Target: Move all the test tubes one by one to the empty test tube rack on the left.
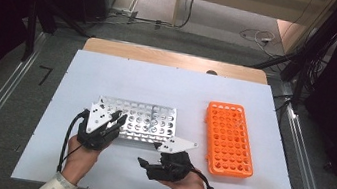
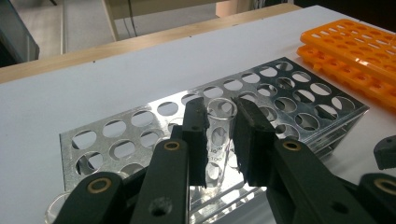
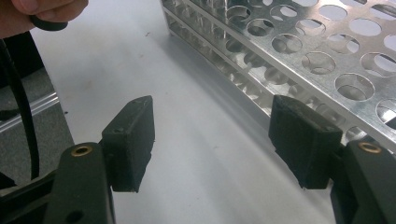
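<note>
A shiny metal tube rack [image 1: 150,117] lies on the white table [image 1: 183,86]. In the left gripper view a clear glass test tube [image 2: 218,135] stands upright at the rack's [image 2: 280,93] near edge. My left gripper [image 2: 219,133] is shut on its upper part; whether its foot sits in a hole is hidden. From above, the left gripper [image 1: 117,118] is over the rack's left front corner. My right gripper [image 1: 147,153] hovers just in front of the rack, open. In its own view the right gripper [image 3: 215,135] has only bare table between its pads, with the rack [image 3: 303,51] alongside.
An orange plastic tube rack [image 1: 228,139] lies to the right of the metal one, its holes bare; it also shows at the top right of the left gripper view [image 2: 355,42]. The table's wooden far edge [image 1: 177,59] and floor cables lie beyond.
</note>
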Tool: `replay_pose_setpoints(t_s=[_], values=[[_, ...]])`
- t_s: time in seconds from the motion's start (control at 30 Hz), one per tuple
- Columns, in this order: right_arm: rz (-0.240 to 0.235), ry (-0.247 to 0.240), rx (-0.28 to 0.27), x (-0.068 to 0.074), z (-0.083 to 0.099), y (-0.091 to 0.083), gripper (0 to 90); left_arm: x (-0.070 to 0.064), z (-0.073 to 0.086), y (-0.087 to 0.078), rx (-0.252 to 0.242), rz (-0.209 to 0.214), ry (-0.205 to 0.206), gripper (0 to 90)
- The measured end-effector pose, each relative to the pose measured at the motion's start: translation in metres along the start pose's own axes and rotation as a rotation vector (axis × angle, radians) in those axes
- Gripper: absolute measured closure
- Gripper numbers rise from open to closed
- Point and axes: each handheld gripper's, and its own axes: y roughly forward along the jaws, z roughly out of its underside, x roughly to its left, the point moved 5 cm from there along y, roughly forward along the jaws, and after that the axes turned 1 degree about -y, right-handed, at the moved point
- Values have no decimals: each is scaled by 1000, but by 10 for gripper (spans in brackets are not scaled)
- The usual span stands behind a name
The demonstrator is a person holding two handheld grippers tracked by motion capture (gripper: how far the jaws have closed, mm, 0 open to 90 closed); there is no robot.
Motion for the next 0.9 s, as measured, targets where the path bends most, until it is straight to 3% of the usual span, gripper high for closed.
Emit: replay_pose_setpoints(t_s=[0.27, 0.6, 0.8, 0.9], values=[[1, 0, 0, 0, 0, 0, 300, -2, 2, 1, 24, 8, 3, 726], [3, -1, -2, -1, 0, -2, 301, -4, 0, -3, 2, 26, -7, 667], [12, 5, -11, -5, 0, -6, 301, -7, -4, -9, -27, 31, -18, 553], [21, 11, -18, -9, 0, -10, 301, -10, -5, -11, -35, 37, -39, 439]])
